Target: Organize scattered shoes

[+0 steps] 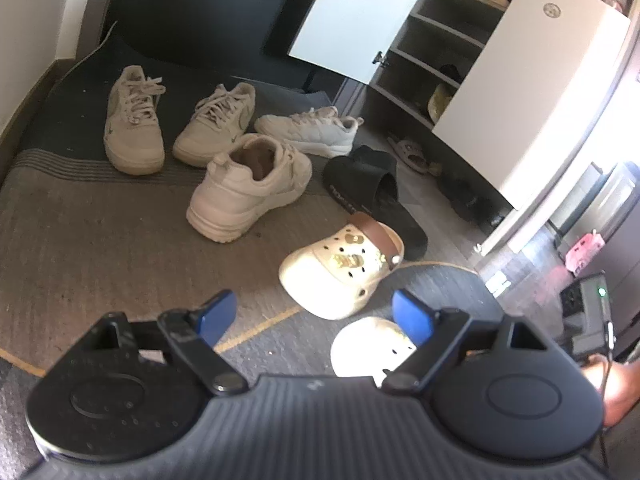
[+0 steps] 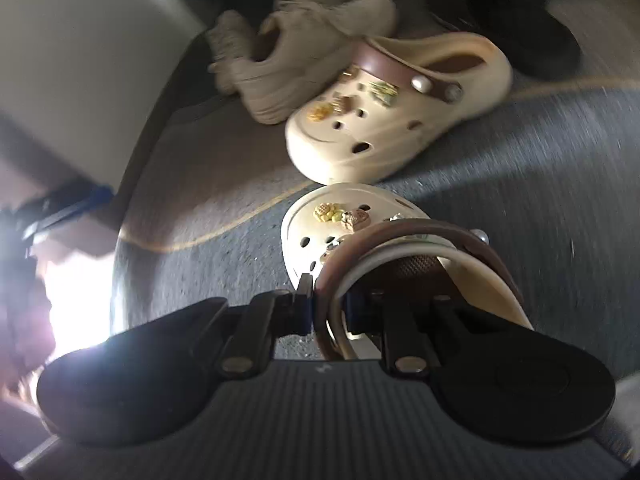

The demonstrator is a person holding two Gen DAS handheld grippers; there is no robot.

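Left wrist: left gripper [image 1: 314, 312] wide, empty, above mat [image 1: 100, 240]; sneakers [image 1: 248, 188], slide [image 1: 372, 188], clog [image 1: 340, 268], open cabinet [image 1: 440, 60]. Right wrist: right gripper [image 2: 328, 312] pinches 2nd clog [image 2: 360, 232] by its strap [image 2: 420, 232]; blurred.
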